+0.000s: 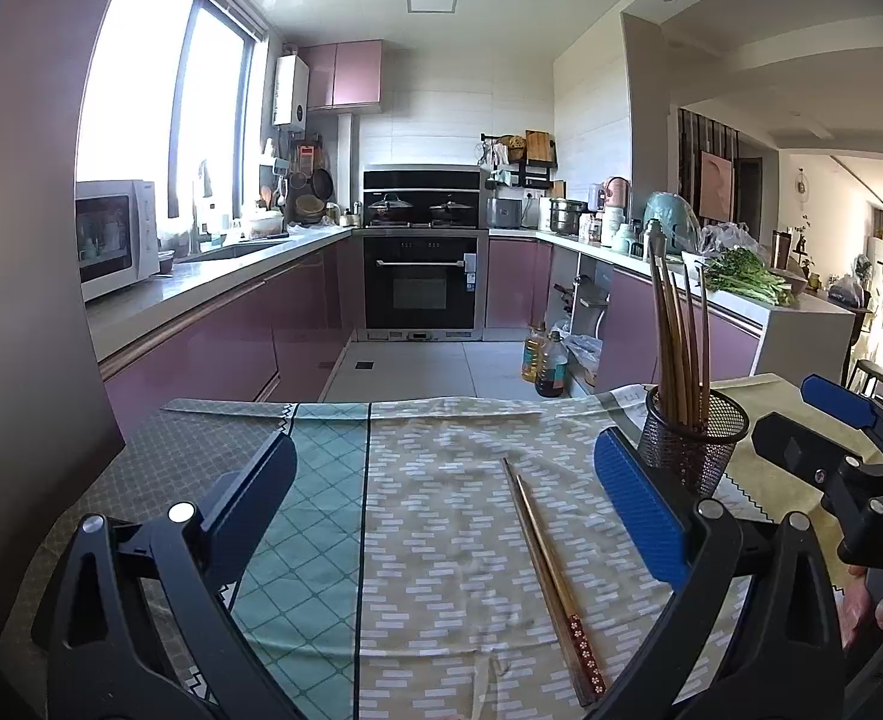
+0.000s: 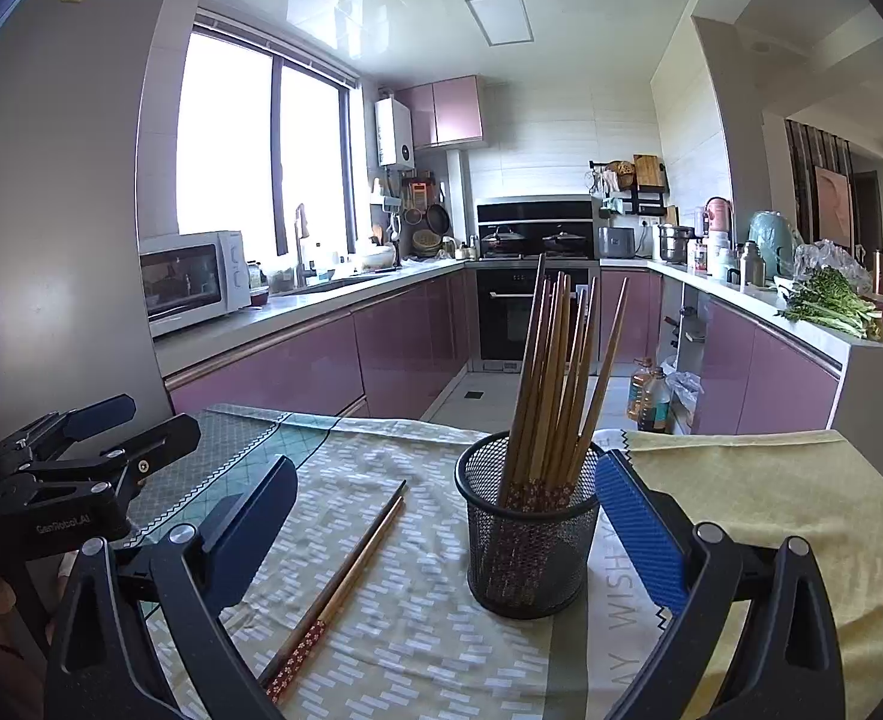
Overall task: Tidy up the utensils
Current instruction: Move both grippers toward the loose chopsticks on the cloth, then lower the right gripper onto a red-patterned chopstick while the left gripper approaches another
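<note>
Your left claw [image 1: 444, 504] and right claw [image 2: 444, 522] both gape wide, holding nothing. The mesh cup [image 2: 528, 546] stands upright on the worktop, full of chopsticks [image 2: 555, 384]; one loose pair [image 2: 336, 591] lies just left of it.

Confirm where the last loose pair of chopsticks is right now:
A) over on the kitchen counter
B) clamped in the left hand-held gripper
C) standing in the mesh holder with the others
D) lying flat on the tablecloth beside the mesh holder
D: the pair of chopsticks lies flat on the tablecloth, apart from the mesh holder, and both the left hand-held gripper and right hand-held gripper are open and empty.
</note>
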{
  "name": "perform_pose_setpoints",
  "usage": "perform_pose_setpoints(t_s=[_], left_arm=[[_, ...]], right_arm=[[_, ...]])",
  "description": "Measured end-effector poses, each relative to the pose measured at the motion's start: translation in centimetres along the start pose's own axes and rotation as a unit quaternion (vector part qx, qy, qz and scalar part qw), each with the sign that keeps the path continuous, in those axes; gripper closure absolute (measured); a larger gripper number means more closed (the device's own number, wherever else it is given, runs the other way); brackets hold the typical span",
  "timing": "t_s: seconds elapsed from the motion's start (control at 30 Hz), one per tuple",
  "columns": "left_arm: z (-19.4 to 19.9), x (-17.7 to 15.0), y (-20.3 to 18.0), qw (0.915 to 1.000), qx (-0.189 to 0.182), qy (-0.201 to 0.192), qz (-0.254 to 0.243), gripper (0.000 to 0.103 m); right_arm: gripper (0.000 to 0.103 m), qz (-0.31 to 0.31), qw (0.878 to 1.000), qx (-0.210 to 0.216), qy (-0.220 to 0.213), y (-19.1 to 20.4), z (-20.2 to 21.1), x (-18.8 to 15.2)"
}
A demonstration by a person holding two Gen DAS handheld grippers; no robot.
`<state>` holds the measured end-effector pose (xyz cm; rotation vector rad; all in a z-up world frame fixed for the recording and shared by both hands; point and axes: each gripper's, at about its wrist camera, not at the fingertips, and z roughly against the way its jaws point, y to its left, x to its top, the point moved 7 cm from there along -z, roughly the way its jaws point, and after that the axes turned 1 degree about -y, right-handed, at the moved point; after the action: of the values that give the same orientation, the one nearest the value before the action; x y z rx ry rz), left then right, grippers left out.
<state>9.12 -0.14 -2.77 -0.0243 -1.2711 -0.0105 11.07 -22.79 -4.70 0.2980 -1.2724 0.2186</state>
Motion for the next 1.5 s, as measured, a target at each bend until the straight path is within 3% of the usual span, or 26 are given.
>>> perform_pose_setpoints(t_s=[0.53, 0.73, 0.87, 1.13, 1.5], left_arm=[[-1.2, -1.6, -0.2, 0.9992, -0.015, 0.037, -0.003, 0.005], [-1.8, -2.2, 0.1, 0.9987, -0.012, 0.049, -0.004, 0.005], [-2.2, -2.7, 0.6, 0.9982, -0.006, 0.059, -0.003, 0.005], [-3.0, -3.5, 1.4, 0.9970, -0.005, 0.077, 0.005, 0.005], [-4.2, -4.5, 1.6, 0.9947, -0.016, 0.102, 0.008, 0.005]], right_arm=[[0.007, -0.003, 0.997, 0.044, 0.071, 1.4, -2.0, -2.4], [0.032, 0.001, 0.986, 0.085, 0.142, 3.3, -4.2, -4.5], [0.050, -0.002, 0.973, 0.110, 0.203, 4.6, -6.2, -6.6], [0.065, 0.009, 0.953, 0.121, 0.277, 6.4, -9.1, -9.1], [0.074, -0.006, 0.952, 0.102, 0.288, 4.4, -9.0, -9.6]])
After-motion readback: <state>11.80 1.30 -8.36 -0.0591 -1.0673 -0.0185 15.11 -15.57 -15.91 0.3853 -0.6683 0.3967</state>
